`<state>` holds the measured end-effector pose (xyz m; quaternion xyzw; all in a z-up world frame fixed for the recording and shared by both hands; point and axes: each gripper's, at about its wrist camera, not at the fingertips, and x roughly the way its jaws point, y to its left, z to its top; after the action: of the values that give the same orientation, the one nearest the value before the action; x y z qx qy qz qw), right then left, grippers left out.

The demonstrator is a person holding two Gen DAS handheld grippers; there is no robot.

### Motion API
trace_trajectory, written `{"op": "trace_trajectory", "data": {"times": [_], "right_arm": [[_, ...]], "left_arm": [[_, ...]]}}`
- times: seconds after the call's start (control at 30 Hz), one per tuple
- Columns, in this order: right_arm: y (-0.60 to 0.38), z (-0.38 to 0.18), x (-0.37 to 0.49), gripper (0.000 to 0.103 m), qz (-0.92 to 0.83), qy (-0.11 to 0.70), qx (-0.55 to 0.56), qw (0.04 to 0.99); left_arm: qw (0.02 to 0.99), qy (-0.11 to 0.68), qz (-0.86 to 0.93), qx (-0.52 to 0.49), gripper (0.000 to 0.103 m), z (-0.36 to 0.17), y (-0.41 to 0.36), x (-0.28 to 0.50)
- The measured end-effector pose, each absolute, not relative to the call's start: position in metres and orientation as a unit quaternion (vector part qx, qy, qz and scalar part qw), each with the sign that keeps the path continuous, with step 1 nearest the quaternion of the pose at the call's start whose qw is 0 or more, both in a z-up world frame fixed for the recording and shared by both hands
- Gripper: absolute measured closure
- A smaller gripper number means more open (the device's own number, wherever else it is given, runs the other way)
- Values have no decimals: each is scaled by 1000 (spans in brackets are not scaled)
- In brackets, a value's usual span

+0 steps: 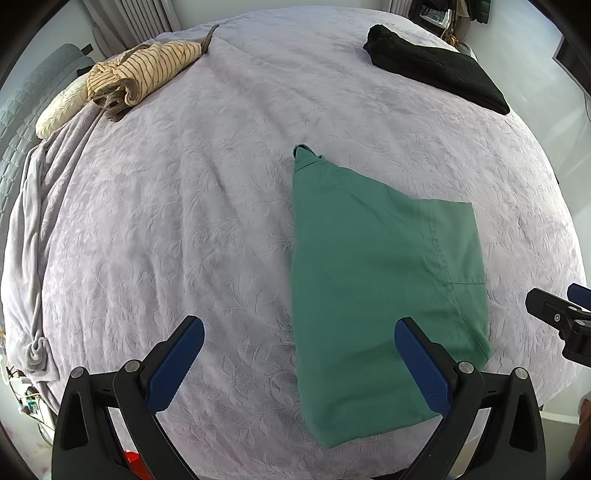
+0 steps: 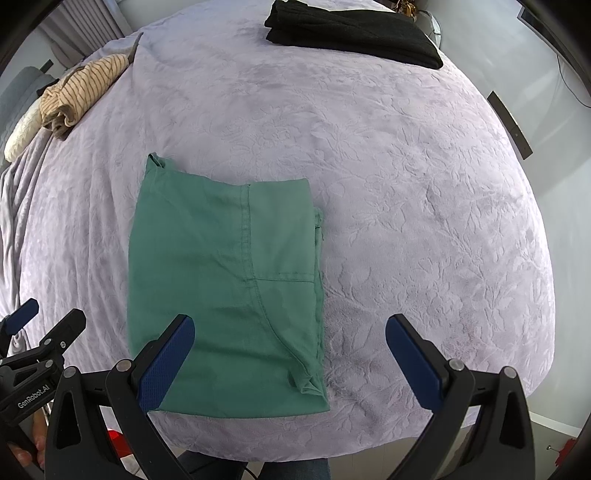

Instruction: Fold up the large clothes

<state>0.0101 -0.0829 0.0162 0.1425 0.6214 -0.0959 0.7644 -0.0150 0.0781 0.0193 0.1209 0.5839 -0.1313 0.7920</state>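
Two grippers: left gripper [image 1: 299,363] and right gripper [image 2: 290,360] both spread wide, nothing between the blue pads — neither touches cloth.
Green garment [image 2: 225,288]: flat on the lilac bedspread [image 2: 424,203], partly folded into a tall rectangle, at 6 o'clock near the bed's front edge.
Finished pile: black folded garment [image 2: 351,29] at 1 o'clock, well apart.
Waiting: striped garment [image 2: 79,88], bunched at 10 o'clock.
Risk: pinching only the top layer would likely peel the fold open.
Second risk: the plush cover may get caught too — dragging it up.
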Motion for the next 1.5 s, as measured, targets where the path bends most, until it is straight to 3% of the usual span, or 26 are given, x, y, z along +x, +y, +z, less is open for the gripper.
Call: {"op": "trace_trajectory", "data": {"times": [1.5], "right_arm": [[-81, 15, 15, 0, -90, 627, 134, 762]], "left_arm": [[791, 585, -127, 124, 0, 17, 80, -14]]}}
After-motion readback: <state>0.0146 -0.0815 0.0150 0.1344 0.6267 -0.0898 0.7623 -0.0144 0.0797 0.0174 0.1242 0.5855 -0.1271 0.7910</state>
